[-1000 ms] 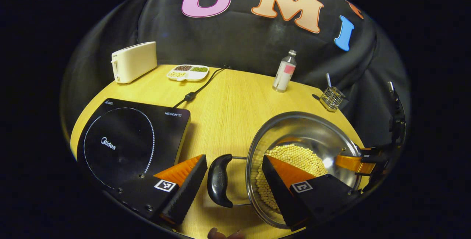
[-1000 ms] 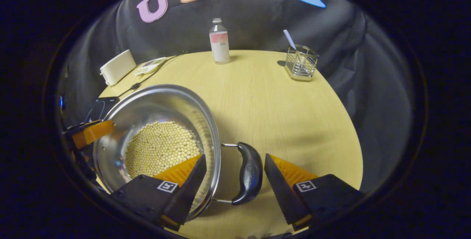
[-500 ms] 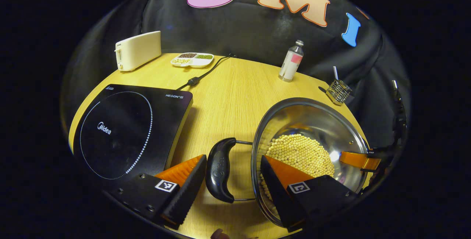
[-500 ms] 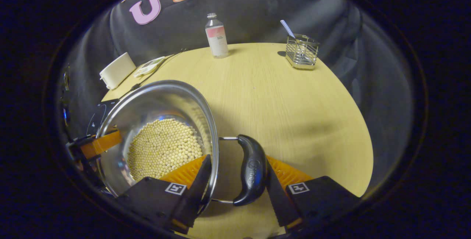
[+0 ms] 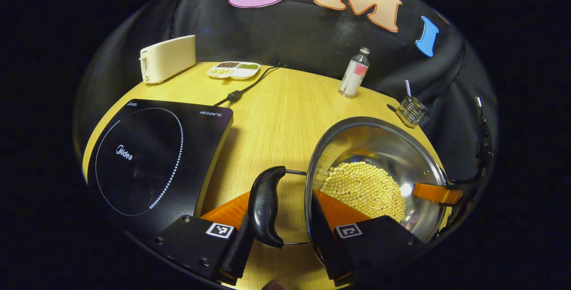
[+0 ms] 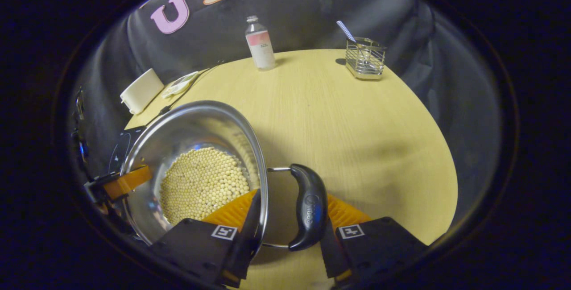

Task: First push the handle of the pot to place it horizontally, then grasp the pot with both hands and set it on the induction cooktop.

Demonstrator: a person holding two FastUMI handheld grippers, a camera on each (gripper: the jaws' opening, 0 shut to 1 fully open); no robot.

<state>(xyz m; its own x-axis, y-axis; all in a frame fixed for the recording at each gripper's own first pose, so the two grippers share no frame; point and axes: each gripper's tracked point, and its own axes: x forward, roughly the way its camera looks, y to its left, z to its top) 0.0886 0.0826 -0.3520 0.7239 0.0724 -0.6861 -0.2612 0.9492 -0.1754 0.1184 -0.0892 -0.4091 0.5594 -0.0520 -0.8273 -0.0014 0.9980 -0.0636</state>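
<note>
Pot (image 5: 379, 156) sits on the bench (image 5: 276, 116), right of the cooktop (image 5: 151, 156), not on it, beans (image 5: 363, 187) inside. Both loop handles lie horizontal.

Left gripper view: left gripper (image 5: 279, 232) straddles the pot's left side. One finger (image 5: 232, 209) sits outside the black handle (image 5: 265, 205), touching or just beside it; the other is inside the pot, against the wall by the rim. Fingers narrowed around handle and rim together; full press on both sides can't be confirmed.

Right gripper view: right gripper (image 6: 290, 225) does the same on the pot's (image 6: 192, 125) right side. One finger (image 6: 236, 212) is inside the pot over the beans (image 6: 203, 183), the other just outside the right handle (image 6: 310, 207), close against it. Fingers narrow, handle and rim between them. The left gripper's finger (image 6: 129, 180) shows at the pot's far rim.

Far on the bench: toaster (image 5: 167, 58), tray (image 5: 234, 69), bottle (image 5: 354, 73), wire holder (image 5: 410, 109). Cord (image 5: 243, 91) runs from the cooktop to the far edge.
</note>
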